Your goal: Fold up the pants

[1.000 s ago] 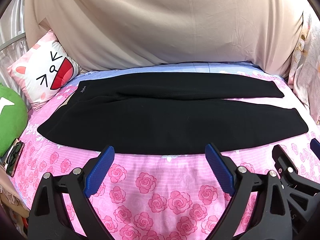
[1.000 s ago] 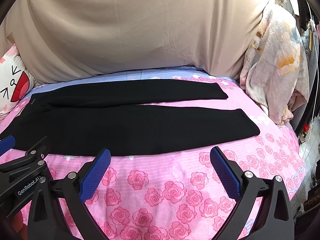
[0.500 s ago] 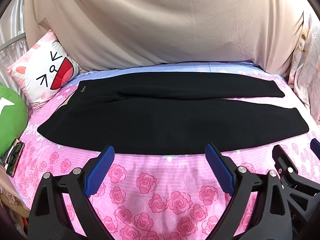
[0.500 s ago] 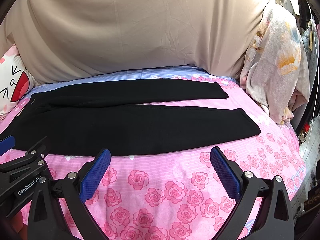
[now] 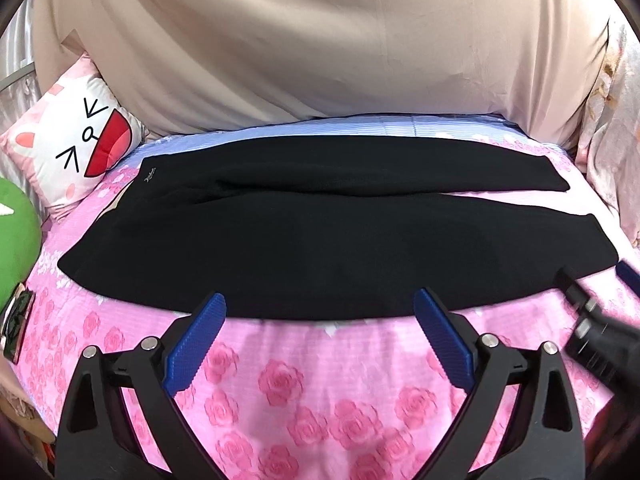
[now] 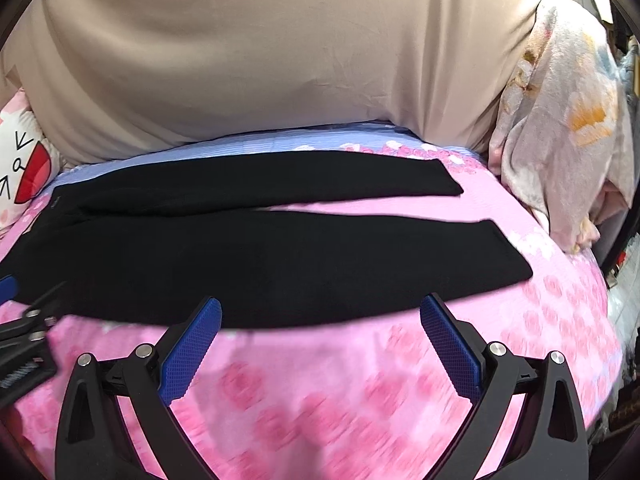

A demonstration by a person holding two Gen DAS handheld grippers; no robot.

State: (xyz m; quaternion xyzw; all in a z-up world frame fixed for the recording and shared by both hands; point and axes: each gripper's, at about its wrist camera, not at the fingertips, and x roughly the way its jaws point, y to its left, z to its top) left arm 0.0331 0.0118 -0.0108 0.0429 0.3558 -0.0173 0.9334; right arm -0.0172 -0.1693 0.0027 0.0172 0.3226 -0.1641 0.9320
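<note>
The left tongs [image 5: 320, 312] stand wide open, their blue ribbed pads spread apart and holding nothing, with the tips just short of the near edge of the black knit pants [image 5: 320, 248]. The right tongs [image 6: 320, 316] are likewise spread wide and empty, tips at the near hem of the same pants [image 6: 260, 264]. The pants lie flat and unfolded on the bed's pink rose-print sheet [image 5: 288, 392], straight ahead of both tongs, stretched crosswise: the waistband with its small label lies ahead and to the left of the left tongs, and the two legs run off to the right, parting slightly so a strip of sheet shows between the cuffs ahead and right of the right tongs.

Beyond the pants a beige draped cloth [image 5: 320, 52] rises behind the bed. Far left of the left tongs sits a white cat-face cushion with a red mouth [image 5: 76, 148], and nearer, a green plush object [image 5: 16, 240]. Right of the right tongs hangs a pale floral blanket [image 6: 560, 128]. Each tongs shows blurred at the edge of the other's view.
</note>
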